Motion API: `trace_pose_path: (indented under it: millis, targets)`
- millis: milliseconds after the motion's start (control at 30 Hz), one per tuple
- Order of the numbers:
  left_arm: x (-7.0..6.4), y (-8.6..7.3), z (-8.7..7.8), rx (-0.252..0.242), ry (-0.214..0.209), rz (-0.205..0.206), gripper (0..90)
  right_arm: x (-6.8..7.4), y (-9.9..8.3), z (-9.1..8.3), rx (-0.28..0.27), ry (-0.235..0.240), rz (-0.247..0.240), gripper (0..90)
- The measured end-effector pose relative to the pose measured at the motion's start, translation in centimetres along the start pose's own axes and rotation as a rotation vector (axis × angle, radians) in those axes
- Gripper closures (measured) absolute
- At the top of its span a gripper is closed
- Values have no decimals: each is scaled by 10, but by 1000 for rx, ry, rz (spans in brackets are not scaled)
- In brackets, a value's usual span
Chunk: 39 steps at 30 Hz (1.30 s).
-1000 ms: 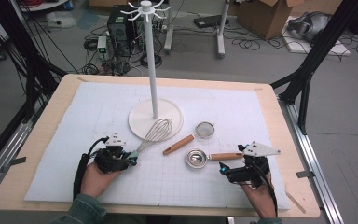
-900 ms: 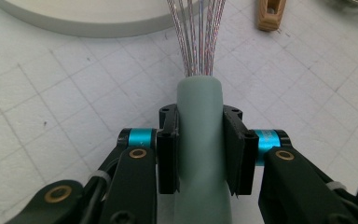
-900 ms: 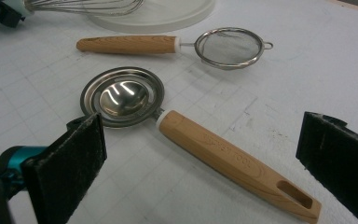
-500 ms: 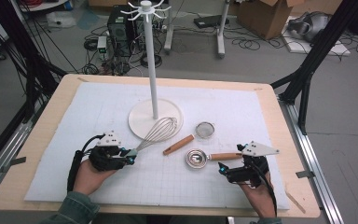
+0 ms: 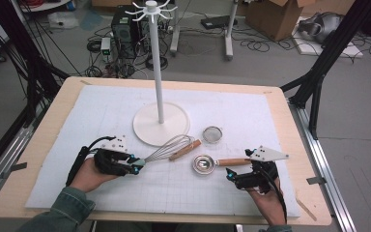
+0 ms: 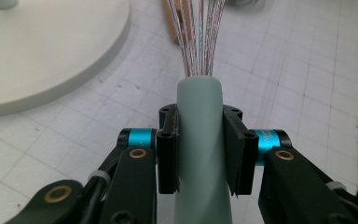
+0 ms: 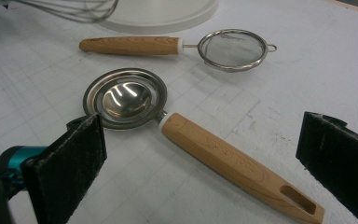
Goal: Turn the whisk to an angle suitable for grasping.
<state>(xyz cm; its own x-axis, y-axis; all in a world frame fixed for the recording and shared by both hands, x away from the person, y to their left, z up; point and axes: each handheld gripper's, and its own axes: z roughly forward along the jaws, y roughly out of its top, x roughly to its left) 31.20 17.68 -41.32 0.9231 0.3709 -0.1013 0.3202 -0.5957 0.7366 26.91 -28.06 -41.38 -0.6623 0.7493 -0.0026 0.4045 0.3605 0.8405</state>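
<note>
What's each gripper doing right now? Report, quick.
Left gripper: closed on the whisk handle.
Right gripper: open, holding nothing, above the wooden-handled metal scoop.

Bright, even overhead light, faint shadows, near jaws slightly blurred

Black claws (image 6: pixel 199 154) with teal collars, brass screws, black cables; denim sleeve (image 5: pixel 60 212)
</note>
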Motion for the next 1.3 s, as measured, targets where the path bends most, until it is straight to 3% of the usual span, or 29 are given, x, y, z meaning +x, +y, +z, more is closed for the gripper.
trace_pose_path:
  millis: [200,667,867,1033,1300]
  targets:
    - [0,-1,8,41,-37,18,694,1,1,2,6,4,1,4]
    - [0,-3,24,118,-56,51,692,5,3,5,11,20,-12,4]
    - [0,-3,25,118,-59,42,681,3,3,5,12,19,-8,4]
    - [2,-4,22,116,-44,22,618,2,7,8,10,28,-16,4]
    - [4,-8,12,74,-43,-8,559,3,14,16,20,41,-24,4]
